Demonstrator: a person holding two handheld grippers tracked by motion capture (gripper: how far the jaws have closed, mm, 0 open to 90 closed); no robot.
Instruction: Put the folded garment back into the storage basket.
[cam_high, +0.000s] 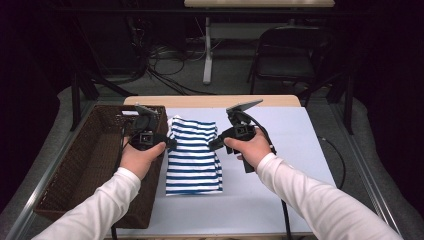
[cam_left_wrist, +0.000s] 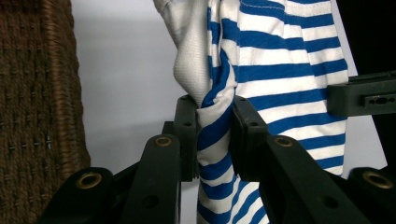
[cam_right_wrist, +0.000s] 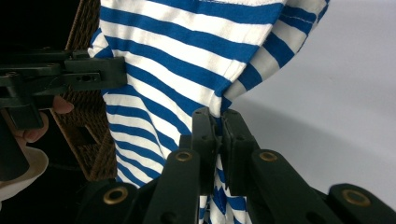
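High view showed the folded blue-and-white striped cotton shirt (cam_high: 193, 155) lying lengthwise toward the person beside the brown wicker basket (cam_high: 95, 165), its far corners pinched by left gripper (cam_high: 167, 142) and right gripper (cam_high: 214, 143), the left seemingly nearer the basket

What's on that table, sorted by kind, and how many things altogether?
Blue-and-white striped shirt: 1, pinched at its edges by both sets of jaws
Brown wicker basket: 1, beside the shirt
Hand-held grippers: 2, the left gripper and the right gripper
Total: 4 things
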